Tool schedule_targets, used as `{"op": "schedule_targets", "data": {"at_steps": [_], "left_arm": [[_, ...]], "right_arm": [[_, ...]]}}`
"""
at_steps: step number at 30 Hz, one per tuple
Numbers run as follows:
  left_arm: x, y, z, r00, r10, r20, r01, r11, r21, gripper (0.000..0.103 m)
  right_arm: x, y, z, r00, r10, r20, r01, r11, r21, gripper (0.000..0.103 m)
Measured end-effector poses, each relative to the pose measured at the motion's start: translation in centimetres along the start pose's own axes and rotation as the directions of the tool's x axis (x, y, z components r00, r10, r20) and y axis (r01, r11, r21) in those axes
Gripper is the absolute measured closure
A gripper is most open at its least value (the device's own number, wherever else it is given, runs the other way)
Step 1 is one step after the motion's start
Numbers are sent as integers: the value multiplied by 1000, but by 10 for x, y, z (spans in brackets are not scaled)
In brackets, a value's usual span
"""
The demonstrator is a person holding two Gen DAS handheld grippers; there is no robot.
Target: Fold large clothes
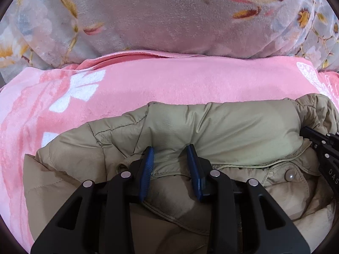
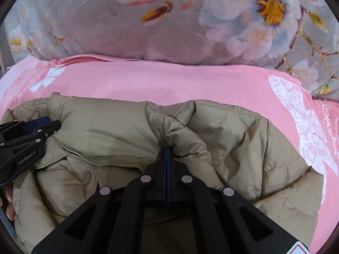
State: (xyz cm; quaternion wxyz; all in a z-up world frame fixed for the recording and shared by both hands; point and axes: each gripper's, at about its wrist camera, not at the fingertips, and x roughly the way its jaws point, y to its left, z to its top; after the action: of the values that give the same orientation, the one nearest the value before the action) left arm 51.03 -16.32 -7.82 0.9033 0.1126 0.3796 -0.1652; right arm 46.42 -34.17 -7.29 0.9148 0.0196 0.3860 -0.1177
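A khaki puffer jacket (image 1: pixel 222 127) lies on a pink blanket; it also shows in the right wrist view (image 2: pixel 243 139). My left gripper (image 1: pixel 170 151) is open, its blue pads on either side of a puffy fold at the jacket's collar edge. My right gripper (image 2: pixel 166 151) is shut on a pinch of the jacket's fabric. Each gripper shows at the edge of the other's view: the right one (image 1: pixel 326 152) at the far right, the left one (image 2: pixel 27 139) at the far left. A snap button (image 1: pixel 289 176) sits on the jacket's front.
The pink blanket (image 1: pixel 180 80) with white butterfly prints covers the bed. A grey floral plush pillow (image 1: pixel 159 17) lies behind it. A hand's fingers (image 2: pixel 8 203) show at the left edge of the right wrist view.
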Motion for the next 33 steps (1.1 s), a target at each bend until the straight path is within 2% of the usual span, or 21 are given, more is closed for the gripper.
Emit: {"op": "schedule_targets", "data": {"at_steps": [9,28,33], "left_arm": [[1,-5,0,999,34,5,-34,999,23,71],[1,-5,0,999,41,9,-42,999,30,71],[1,-7,1,998,63,11,-63,997,42,71]], "right_arm": [[1,-2,0,1000,6,3,-6,1000,6,103],[2,-7,1,999,47,8,-47,999,28,103],[5,-4,2,999,30,12,-31,999,16,103]]}}
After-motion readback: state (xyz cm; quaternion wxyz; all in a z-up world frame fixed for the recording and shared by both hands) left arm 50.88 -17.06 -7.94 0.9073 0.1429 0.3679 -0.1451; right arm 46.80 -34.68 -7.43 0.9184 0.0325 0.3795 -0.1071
